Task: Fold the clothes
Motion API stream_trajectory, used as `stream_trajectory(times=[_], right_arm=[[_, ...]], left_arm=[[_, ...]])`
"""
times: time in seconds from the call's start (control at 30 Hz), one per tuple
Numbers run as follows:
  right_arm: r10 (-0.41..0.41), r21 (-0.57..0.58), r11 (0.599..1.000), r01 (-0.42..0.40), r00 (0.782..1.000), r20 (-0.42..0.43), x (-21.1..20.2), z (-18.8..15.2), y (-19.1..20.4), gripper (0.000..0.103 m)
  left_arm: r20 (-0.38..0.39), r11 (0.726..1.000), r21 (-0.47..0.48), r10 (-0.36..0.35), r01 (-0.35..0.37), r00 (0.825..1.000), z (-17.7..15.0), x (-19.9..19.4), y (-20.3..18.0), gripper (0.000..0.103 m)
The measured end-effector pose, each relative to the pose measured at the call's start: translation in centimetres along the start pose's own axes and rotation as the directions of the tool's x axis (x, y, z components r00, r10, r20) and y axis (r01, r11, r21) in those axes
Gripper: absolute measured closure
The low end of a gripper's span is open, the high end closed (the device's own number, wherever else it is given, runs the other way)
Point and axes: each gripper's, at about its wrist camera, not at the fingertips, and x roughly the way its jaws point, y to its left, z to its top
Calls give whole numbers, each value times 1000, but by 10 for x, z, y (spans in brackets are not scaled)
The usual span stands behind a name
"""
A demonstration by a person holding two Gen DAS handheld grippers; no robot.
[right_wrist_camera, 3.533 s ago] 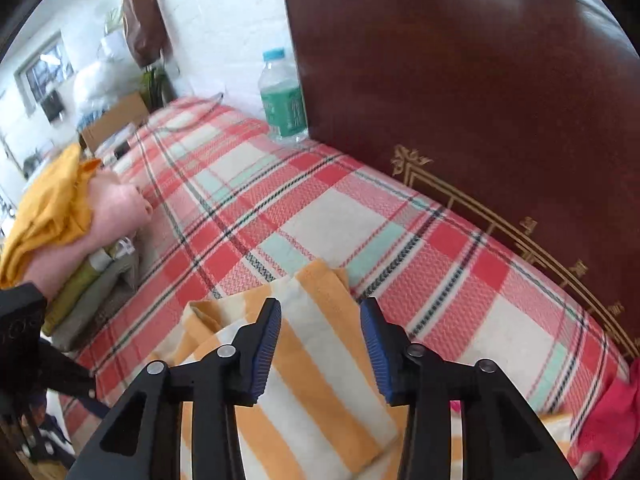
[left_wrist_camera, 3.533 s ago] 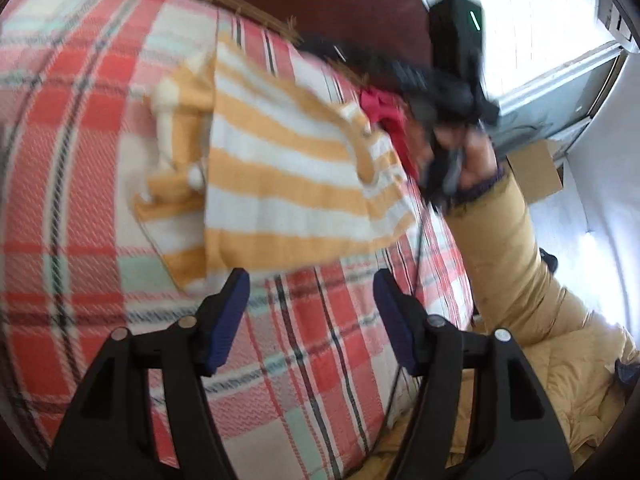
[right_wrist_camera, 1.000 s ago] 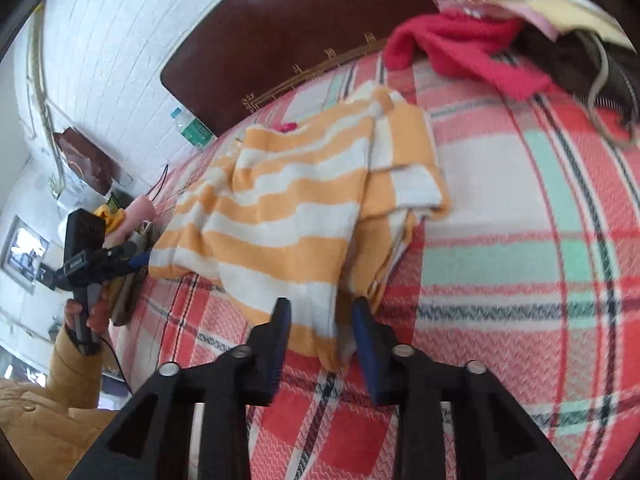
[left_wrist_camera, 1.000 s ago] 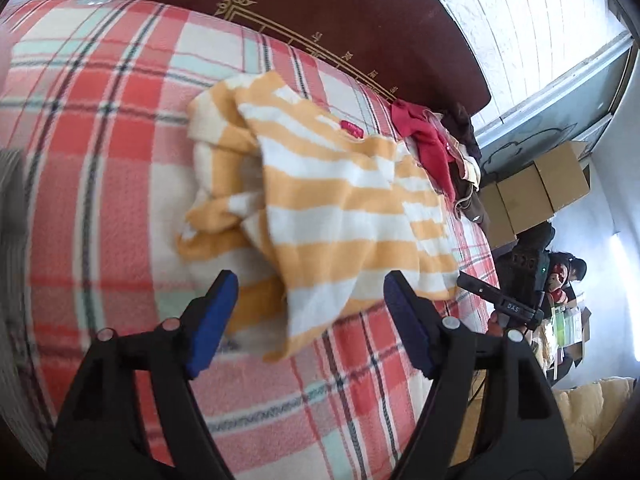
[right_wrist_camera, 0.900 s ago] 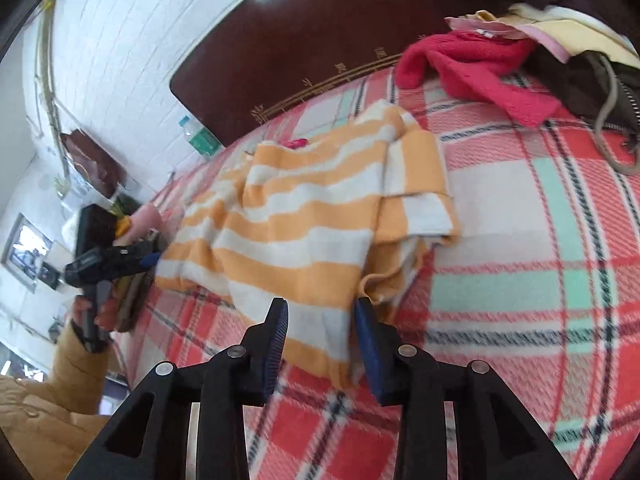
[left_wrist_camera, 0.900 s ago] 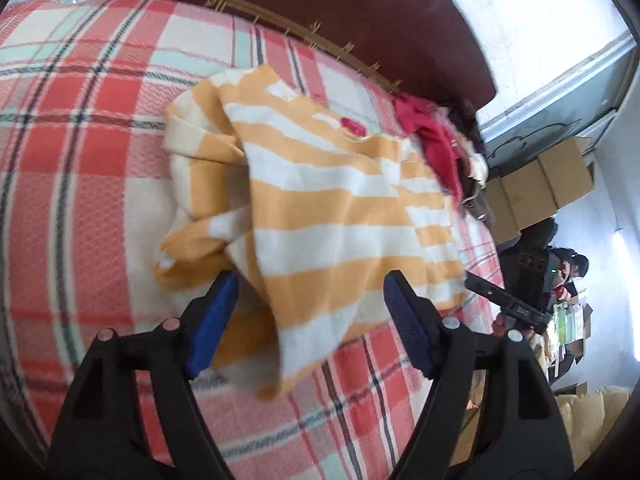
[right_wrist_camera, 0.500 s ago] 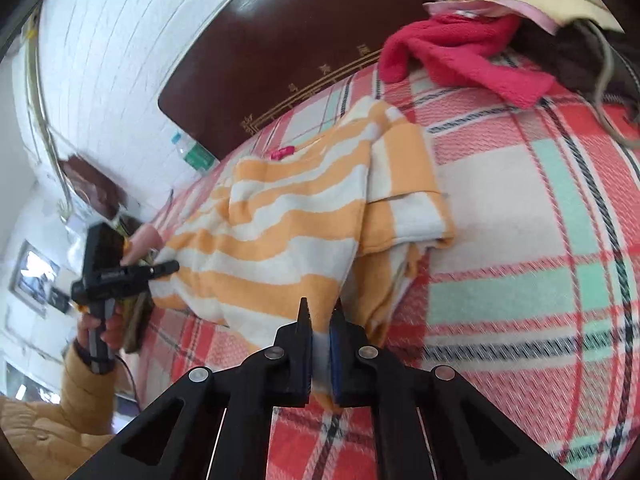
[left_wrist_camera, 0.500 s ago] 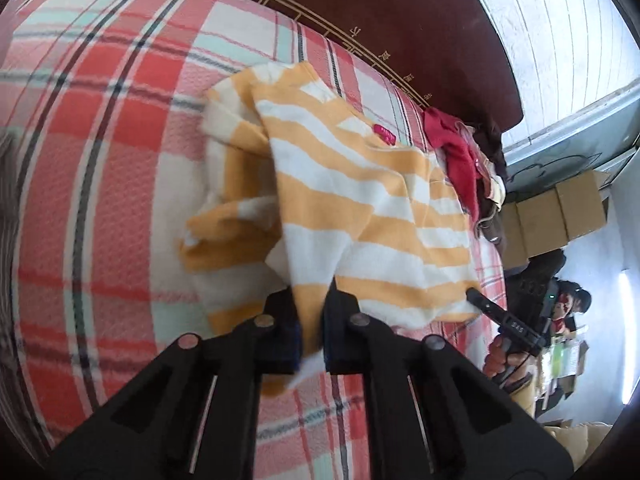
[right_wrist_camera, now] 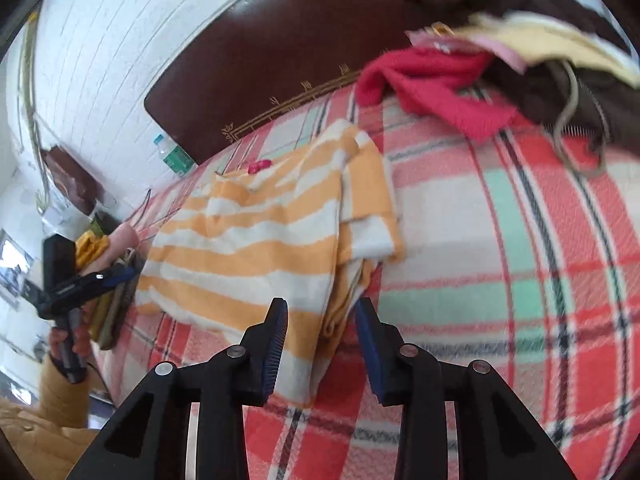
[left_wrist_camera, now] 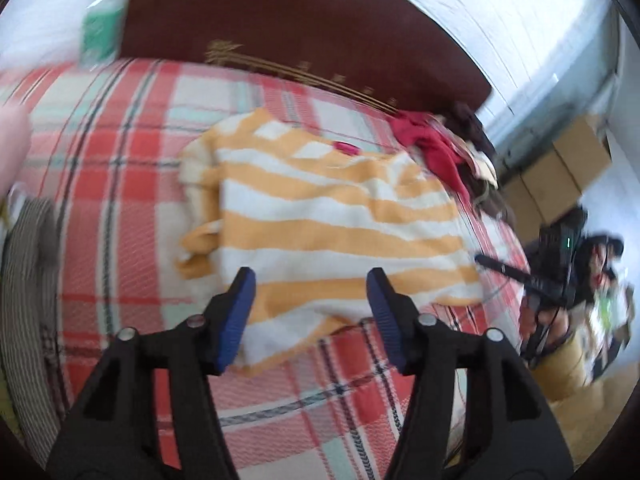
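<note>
A: Sweater (left_wrist_camera: 320, 216), orange and white stripes, soft knit, flat on plaid blanket (left_wrist_camera: 120, 184) mid-frame in left wrist view; same sweater (right_wrist_camera: 256, 248) left of centre in right wrist view. Changed from half a second ago?

B: Yes. Both grippers then pinched shut on the near hem. Now left gripper (left_wrist_camera: 308, 316) spread wide, blue ribbed pads (left_wrist_camera: 236, 316) either side of the hem, gripping nothing. Right gripper (right_wrist_camera: 320, 344) also parted, hem corner lying between the pads, not clamped.

A: Shape of garment?

B: Roughly rectangular body, sleeve bunched and rumpled at left edge in left wrist view; folded sleeve stacked along right edge in right wrist view. Small pink tag (left_wrist_camera: 346, 147) at collar, upper centre.

A: Surroundings?

B: Blanket woven, red, white and mint checks with dark lines. Glossy dark-brown headboard (left_wrist_camera: 280, 28) with gold trim across top. Red knit garment (right_wrist_camera: 432, 84) in clothes pile (right_wrist_camera: 560, 64), upper right of right wrist view. Green-labelled plastic bottle (right_wrist_camera: 174, 158) by headboard, blurred. Folded stack (right_wrist_camera: 116, 300) at left edge, beside other gripper.
</note>
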Motion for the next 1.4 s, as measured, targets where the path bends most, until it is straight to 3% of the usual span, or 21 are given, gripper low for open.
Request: stream_trajectory(times=[0.1,0.2,0.23,0.33,0.43,0.5,0.6,0.7,0.8,0.93,1.0,1.17,1.27,1.33,1.4], right_arm=[[-21,-69,997,22,1000,16,11,11,13,67],[-98,-119,988,97,995,-7,33,15,18,67],[-128,-123,985,123,991,-34,42,15,16,69],[-105,-118,988,100,994,-39,41,14,12,67],[-57,-40,998,56,998,-8,24,15,-3,59],[-25,14,1000,25,1000,15,12,15,-14,54],[9,88,996,-13,999,45,-4,14,-29,47],[18,121,992,-23,999,46,-11,10,-36,45],[28,127,991,-33,999,41,-14,7,-37,42],[39,132,990,-44,998,40,-14,8,-39,39],[48,136,989,-53,998,39,-12,10,-42,39],[91,159,983,-94,996,26,4,25,-52,34],[113,179,977,-113,994,6,22,37,-57,34],[119,173,978,-116,993,-11,35,45,-57,34],[137,160,978,-131,990,-25,47,52,-55,33]], left_arm=[[-68,998,51,26,-23,997,2,33,-13,40],[-113,998,4,56,-56,992,-6,60,-2,41],[-99,998,0,58,-59,993,-7,59,-1,41],[-76,996,0,93,-94,993,-7,48,-12,41],[-21,992,112,68,-65,997,-10,30,-46,41],[-14,973,231,22,-18,1000,-14,27,-80,39],[-36,901,433,-4,19,999,-25,44,-137,27],[-74,796,604,4,42,997,-37,76,-188,26],[-101,706,706,36,46,994,-48,104,-217,26],[-117,622,783,126,13,985,-58,138,-231,26],[-121,603,798,164,-3,979,-59,150,-231,26],[-164,668,744,133,34,977,-45,163,-224,21],[-164,688,725,125,34,978,-42,166,-224,23],[-161,701,712,123,29,979,-40,167,-223,36],[-161,732,681,114,27,980,-36,165,-220,48]])
